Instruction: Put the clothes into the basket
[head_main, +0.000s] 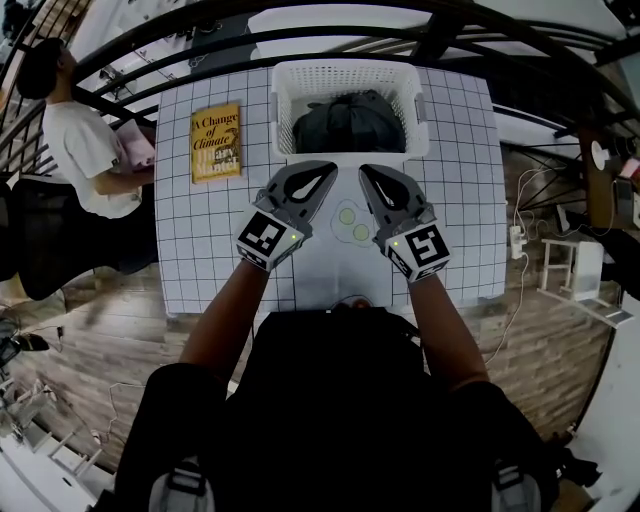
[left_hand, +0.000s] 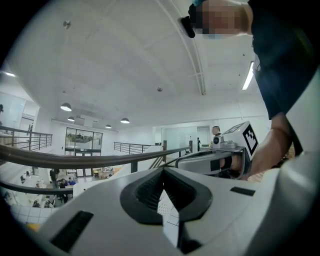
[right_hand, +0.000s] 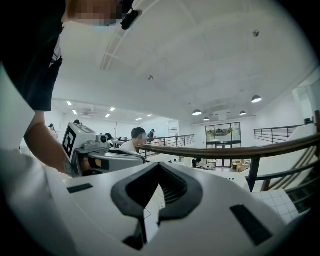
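Head view: dark clothes (head_main: 350, 122) lie inside the white basket (head_main: 345, 70) at the bench's (head_main: 200, 250) far edge, with a book (head_main: 216, 142) beside it. The left tongs (head_main: 326, 170) and right tongs (head_main: 366, 172) hover just before the basket.
Left gripper view: tips pressed together, nothing between.
Right gripper view: likewise closed, empty.

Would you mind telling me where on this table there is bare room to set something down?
Bare table lies right of the basket, out to the right edge, and in front of the book on the left. The near middle is crowded by the left claw and right claw.
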